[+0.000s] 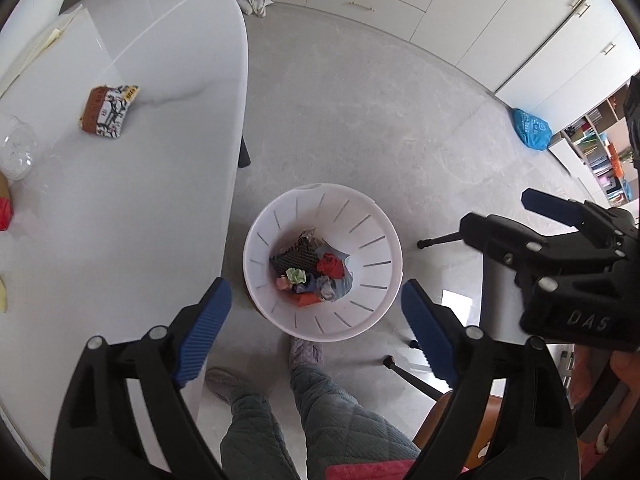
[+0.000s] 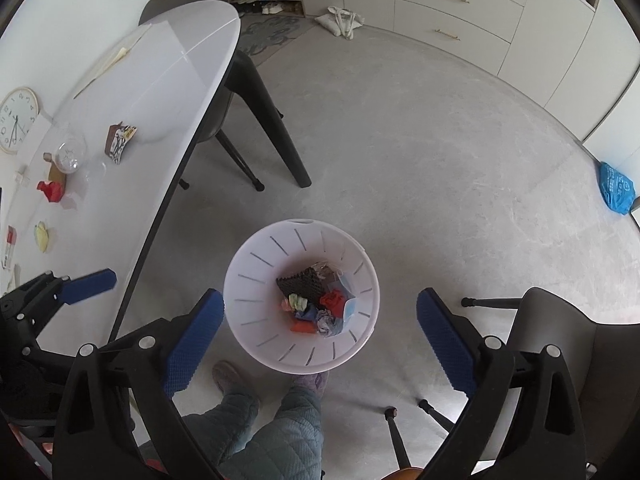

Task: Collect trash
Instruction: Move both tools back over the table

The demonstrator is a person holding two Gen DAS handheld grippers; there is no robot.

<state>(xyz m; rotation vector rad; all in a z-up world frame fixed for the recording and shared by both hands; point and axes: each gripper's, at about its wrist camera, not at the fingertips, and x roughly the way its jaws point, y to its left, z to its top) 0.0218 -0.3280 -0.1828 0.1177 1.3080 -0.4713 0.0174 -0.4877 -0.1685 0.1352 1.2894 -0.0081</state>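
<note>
While both sets of jaws hang open and empty above the white bin [image 1: 322, 262], swing your left gripper [image 1: 316, 320] left to the surface [image 1: 132, 184] and take the patterned wrapper [image 1: 107, 111] squarely. Keep your right gripper [image 2: 316, 340] over the bin. Only the right wrist view shows the red crumple [image 2: 51, 191], yellow scrap [image 2: 41, 236] and clock [image 2: 18, 119].

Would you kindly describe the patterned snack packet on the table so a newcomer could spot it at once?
Start at the long white table beside the white bin. Toward its far half, next to a clear plastic container, lies the snack packet. It alone has brown ends and a black-and-white pattern; the other scraps are plain red or yellow.
</note>
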